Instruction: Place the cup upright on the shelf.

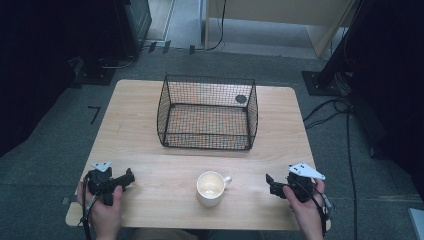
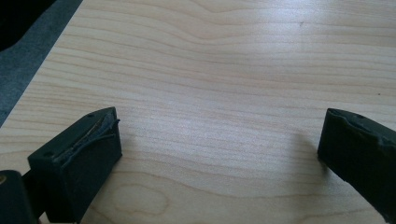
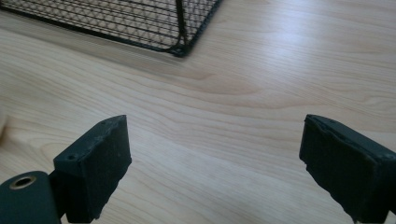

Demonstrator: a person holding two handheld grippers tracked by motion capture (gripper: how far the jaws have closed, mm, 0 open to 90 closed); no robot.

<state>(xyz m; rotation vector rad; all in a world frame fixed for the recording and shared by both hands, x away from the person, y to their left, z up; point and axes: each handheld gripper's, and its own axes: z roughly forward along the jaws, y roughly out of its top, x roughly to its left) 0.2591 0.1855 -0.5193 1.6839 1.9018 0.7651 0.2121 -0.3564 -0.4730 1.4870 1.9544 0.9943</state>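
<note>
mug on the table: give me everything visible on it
The mug is white or cream and looks like glazed ceramic, with one loop handle pointing toward the person's right and slightly away. It stands upright and looks empty, the inside a little shaded. It sits on the wooden table near the front edge, between the left gripper and the right gripper, in front of the wire basket. Nothing touches it but the tabletop.
</note>
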